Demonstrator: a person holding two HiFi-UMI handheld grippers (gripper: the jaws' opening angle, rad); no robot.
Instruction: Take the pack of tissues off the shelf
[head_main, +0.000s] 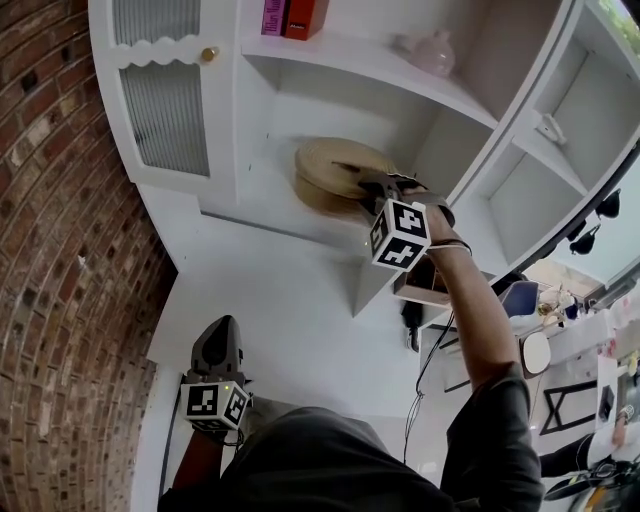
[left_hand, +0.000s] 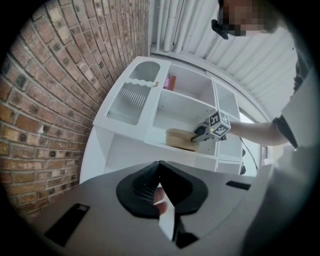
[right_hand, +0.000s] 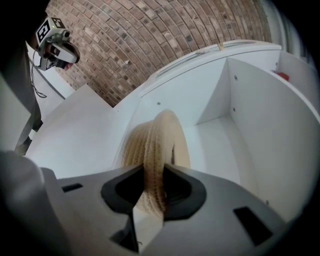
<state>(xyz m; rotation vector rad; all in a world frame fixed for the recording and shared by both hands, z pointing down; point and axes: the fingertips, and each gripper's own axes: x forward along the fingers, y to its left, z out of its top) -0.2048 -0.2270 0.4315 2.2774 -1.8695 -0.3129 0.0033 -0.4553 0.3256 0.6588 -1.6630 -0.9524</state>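
Note:
A round woven beige basket (head_main: 335, 170) sits on the middle shelf of the white shelf unit (head_main: 300, 225). My right gripper (head_main: 375, 186) reaches into that shelf bay. In the right gripper view its jaws are shut on the basket's rim (right_hand: 157, 140), which stands edge-on between the pads of the right gripper (right_hand: 152, 172). The left gripper view shows the same basket (left_hand: 180, 139) with the right gripper (left_hand: 197, 134) at its right edge. My left gripper (head_main: 221, 325) is held low over the white counter, far from the shelf, its jaws (left_hand: 160, 165) shut with nothing in them. No pack of tissues is visible.
Pink and red books (head_main: 290, 15) and a pale pink vase (head_main: 437, 52) stand on the upper shelf. A ribbed-glass cabinet door (head_main: 160, 110) is left of the bay and a brick wall (head_main: 50, 250) beyond. More white compartments (head_main: 560, 150) lie to the right.

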